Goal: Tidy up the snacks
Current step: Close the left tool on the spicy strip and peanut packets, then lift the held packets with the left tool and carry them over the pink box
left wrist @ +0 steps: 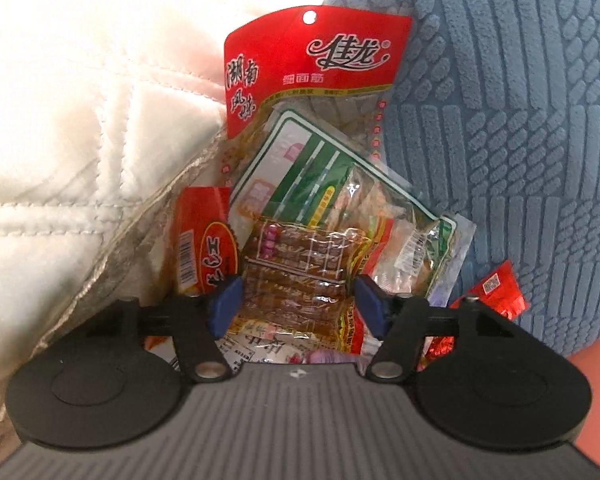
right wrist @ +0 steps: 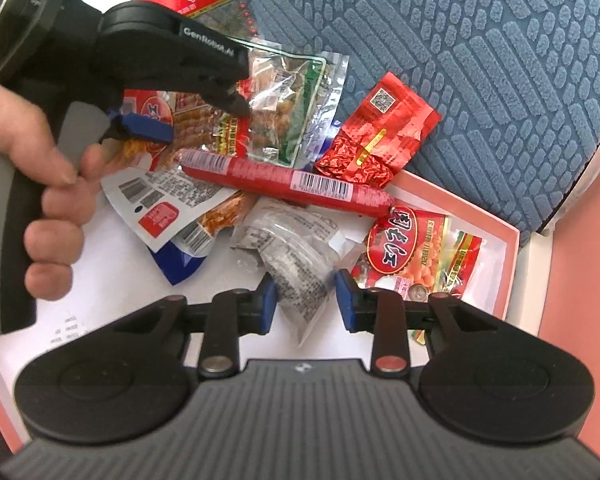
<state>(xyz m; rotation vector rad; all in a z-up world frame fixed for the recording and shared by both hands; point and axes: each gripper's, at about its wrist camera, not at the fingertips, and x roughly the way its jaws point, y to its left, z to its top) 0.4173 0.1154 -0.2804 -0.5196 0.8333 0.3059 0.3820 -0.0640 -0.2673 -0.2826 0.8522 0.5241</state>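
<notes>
A clear packet of brown strips (left wrist: 300,276) is straddled by the half-open left hand-held gripper (left wrist: 300,304), pads apart from it, seemingly for pickup. A grey-printed packet (right wrist: 296,280) is framed, ungripped, by the narrower right hand-held gripper (right wrist: 306,300).

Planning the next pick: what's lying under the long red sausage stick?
The red sausage stick lies across a white barcode packet, a clear printed packet and the peanut packet. What lies directly beneath it is hidden.
</notes>
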